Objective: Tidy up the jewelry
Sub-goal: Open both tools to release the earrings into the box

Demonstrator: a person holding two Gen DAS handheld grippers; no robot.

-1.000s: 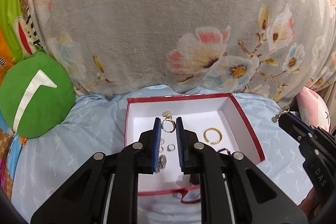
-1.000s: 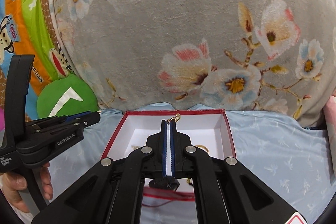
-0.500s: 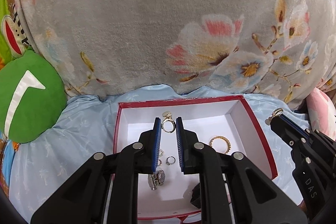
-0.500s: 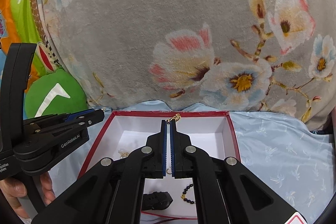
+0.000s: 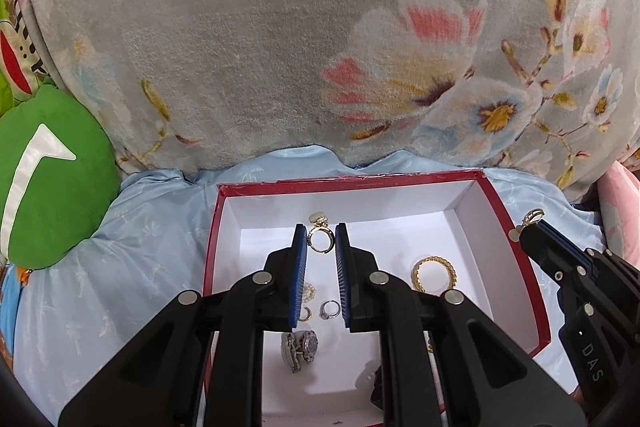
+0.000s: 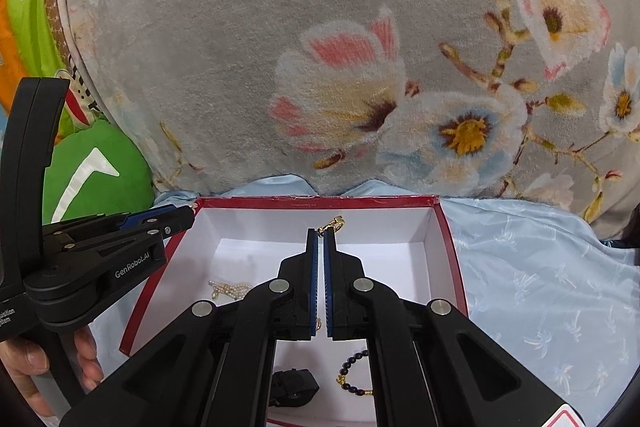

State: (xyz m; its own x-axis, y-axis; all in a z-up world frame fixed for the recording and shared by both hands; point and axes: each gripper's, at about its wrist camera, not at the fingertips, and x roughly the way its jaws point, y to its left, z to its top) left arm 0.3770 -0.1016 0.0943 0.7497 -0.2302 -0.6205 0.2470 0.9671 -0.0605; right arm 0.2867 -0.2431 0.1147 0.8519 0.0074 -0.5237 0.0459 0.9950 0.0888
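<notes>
- Gripper [image 5: 321,241], left, black plastic, pinching round gold ring [image 5: 320,239].
- Gripper [image 6: 321,241], right, clamping tiny gold clasp [image 6: 333,223].
- Lying inside red-rimmed white cardboard box [image 5: 516,243]: one beaded gold ring [image 5: 433,273], one watch [image 5: 300,346].

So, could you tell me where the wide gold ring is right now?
In the left wrist view, the wide gold ring lies inside the red box, right of the left gripper.
</notes>
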